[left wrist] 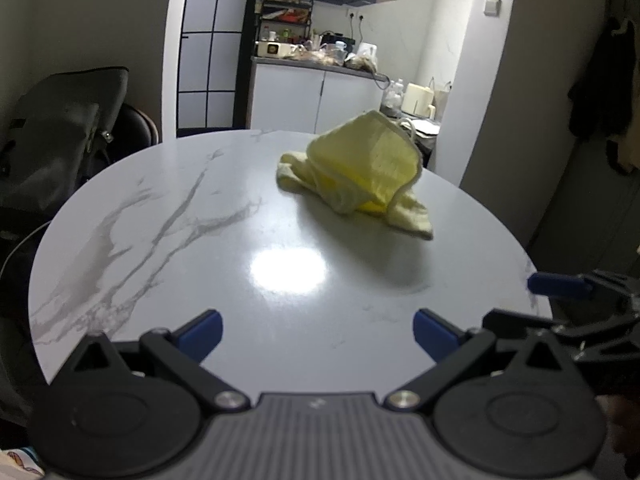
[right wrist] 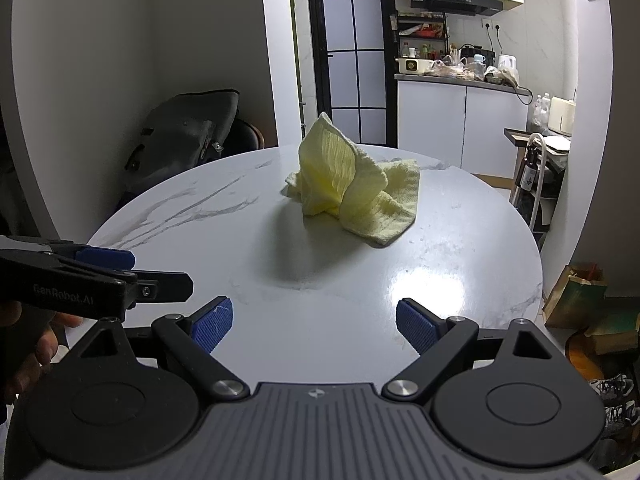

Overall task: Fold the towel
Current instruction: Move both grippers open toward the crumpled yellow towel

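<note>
both jaws stand wide with nothing between them: my left gripper [left wrist: 318, 334] and right gripper [right wrist: 314, 326] hover over the near edge of the marble table [right wrist: 460, 240]. the yellow towel [right wrist: 352, 188] sits crumpled mid-table, well apart from both. i'd say the first job is finding two corners and spreading it flat before any fold. "genrobot.ai" reads on the left gripper's body.

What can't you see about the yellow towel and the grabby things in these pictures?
- Towel: crumpled in a heap in both views; its own folds hide its underside and most corners.
- Right gripper in the left wrist view: cut off by the picture edge.
- Left gripper in the right wrist view: cut off by the left edge.
</note>
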`<state>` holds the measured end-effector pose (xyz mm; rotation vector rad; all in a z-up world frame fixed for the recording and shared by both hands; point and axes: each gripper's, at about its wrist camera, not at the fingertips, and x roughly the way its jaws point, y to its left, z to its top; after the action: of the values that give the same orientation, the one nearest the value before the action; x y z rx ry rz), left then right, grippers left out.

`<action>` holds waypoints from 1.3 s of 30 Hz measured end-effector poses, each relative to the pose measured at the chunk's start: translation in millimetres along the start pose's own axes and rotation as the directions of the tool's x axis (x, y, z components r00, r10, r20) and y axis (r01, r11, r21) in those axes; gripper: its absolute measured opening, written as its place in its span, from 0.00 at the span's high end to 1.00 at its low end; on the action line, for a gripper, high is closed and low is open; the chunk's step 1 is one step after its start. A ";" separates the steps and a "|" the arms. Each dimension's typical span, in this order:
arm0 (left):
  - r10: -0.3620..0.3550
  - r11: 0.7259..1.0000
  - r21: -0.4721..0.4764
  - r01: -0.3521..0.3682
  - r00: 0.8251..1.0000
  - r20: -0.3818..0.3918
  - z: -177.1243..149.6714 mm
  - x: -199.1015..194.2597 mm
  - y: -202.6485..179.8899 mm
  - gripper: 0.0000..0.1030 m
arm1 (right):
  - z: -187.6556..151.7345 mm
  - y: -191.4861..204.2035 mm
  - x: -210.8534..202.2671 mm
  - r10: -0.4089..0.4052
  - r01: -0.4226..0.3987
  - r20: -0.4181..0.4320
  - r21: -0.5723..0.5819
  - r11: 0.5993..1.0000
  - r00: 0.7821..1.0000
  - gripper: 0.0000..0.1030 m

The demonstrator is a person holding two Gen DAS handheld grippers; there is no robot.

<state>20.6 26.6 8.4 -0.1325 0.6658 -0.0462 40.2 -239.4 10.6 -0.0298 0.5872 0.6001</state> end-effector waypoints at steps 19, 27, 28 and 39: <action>0.017 0.999 0.032 -0.016 1.000 -0.016 2.1 15.7 4.4 0.00 | -1.0 -18.3 18.3 0.033 -0.034 -0.038 -0.031 0.999 0.999 0.11; 0.005 1.000 0.031 -0.005 1.000 -0.020 15.5 21.4 7.1 0.01 | 2.7 -34.4 26.4 0.079 -0.079 -0.073 0.002 0.997 0.994 0.11; 0.010 0.999 0.036 -0.009 1.000 -0.023 16.6 22.6 6.6 0.01 | 3.0 -35.1 27.1 0.077 -0.078 -0.074 -0.001 0.997 0.994 0.11; -0.004 0.999 0.041 0.005 0.999 -0.032 30.6 35.9 9.1 0.01 | 17.0 -47.8 35.0 0.063 -0.065 -0.075 -0.028 0.997 0.995 0.11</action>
<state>67.7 35.9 8.9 -0.0943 0.6958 -0.0664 98.1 -257.5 -0.4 -0.0618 0.6528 0.6723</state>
